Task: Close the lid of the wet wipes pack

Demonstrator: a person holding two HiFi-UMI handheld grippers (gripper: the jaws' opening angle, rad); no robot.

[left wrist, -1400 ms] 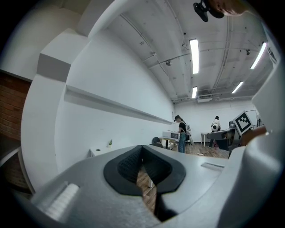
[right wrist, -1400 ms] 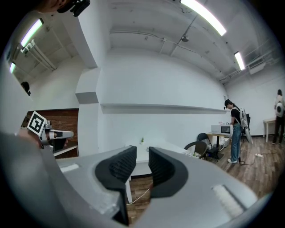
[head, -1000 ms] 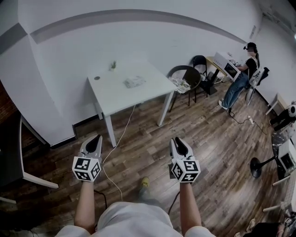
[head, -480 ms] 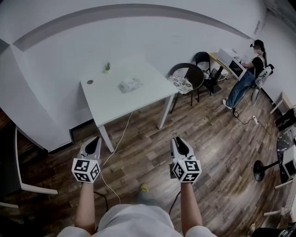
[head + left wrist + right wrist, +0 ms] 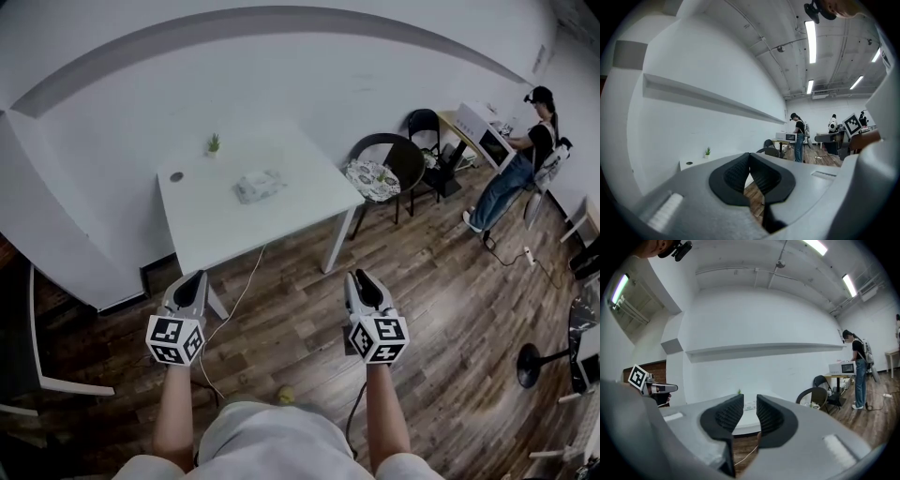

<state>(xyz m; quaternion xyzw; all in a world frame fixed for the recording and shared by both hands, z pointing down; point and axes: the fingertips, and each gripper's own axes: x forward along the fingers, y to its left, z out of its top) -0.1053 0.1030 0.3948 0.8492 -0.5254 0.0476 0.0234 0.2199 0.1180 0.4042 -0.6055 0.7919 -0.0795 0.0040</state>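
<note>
Head view looks down on a white table (image 5: 216, 225), with both claws held over the wooden floor (image 5: 450, 281) on its near side, well apart from it. Off the table's near-left corner hangs the left claw (image 5: 192, 279). Its own view shows the pads clenched tip to tip, with nothing between them. Near the middle of the table lies the wet wipes pack (image 5: 258, 187), flat, beyond both claws and touched by neither; it is too small to tell how its lid stands. Off the table's near-right corner is the right claw (image 5: 361, 278) — released, pads parted around an empty gap. Through that gap the pack shows far off on the table top.
</note>
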